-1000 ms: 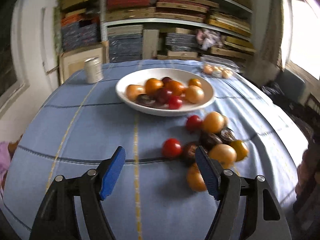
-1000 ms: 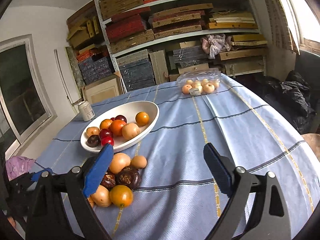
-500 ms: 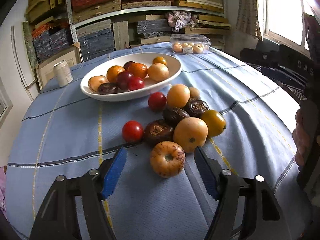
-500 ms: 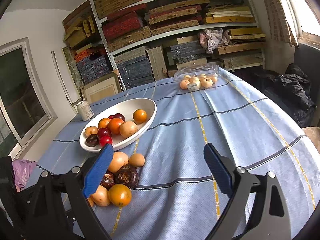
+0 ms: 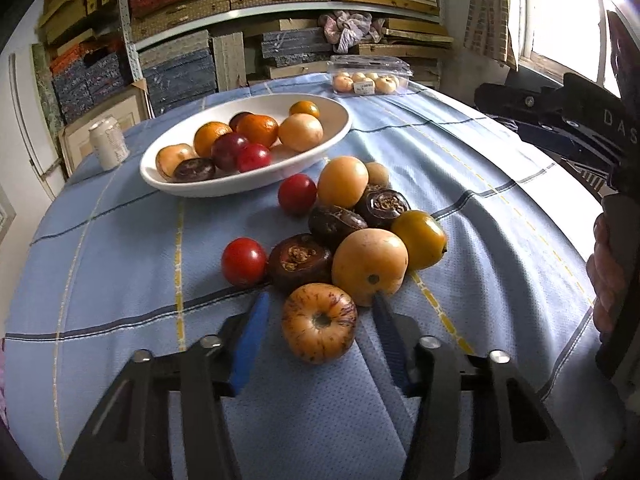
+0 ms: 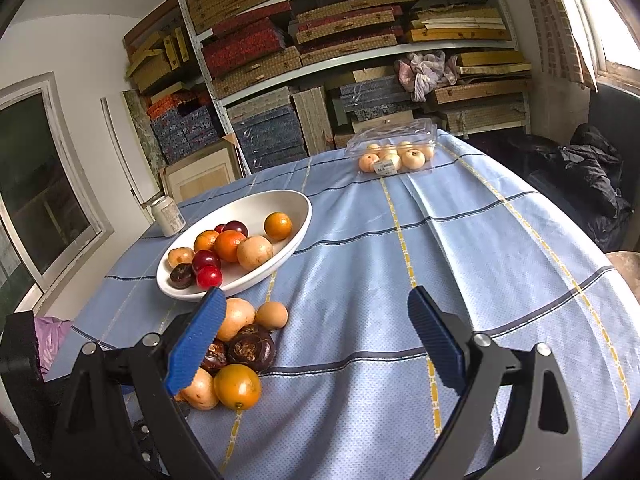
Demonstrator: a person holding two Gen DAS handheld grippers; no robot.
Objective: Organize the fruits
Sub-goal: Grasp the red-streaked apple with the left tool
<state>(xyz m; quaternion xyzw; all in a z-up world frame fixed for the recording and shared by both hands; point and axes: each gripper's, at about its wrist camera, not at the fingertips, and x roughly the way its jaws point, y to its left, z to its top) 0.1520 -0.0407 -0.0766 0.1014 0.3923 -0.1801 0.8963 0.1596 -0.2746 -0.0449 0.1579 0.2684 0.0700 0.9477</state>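
A pile of loose fruits lies on the blue tablecloth in front of a white oval bowl (image 5: 200,190) that holds several more fruits. The nearest loose one is a speckled orange fruit (image 5: 319,322). My left gripper (image 5: 319,298) straddles it with jaws closing; a small gap still shows on each side of the fruit. Behind it sit a red tomato (image 5: 244,261), a dark brown fruit (image 5: 299,261) and a large orange fruit (image 5: 370,266). My right gripper (image 6: 316,294) hangs open over bare cloth, right of the pile (image 6: 240,344) and the bowl (image 6: 260,276).
A drink can (image 5: 109,143) stands left of the bowl. A clear clamshell box of pale fruits (image 6: 394,156) sits at the far table edge. Stacked shelves fill the wall behind. A hand (image 5: 610,272) holding the other gripper shows at the right.
The left gripper came forward and down to the pile and its jaws narrowed around the speckled fruit. The right gripper kept still and open.
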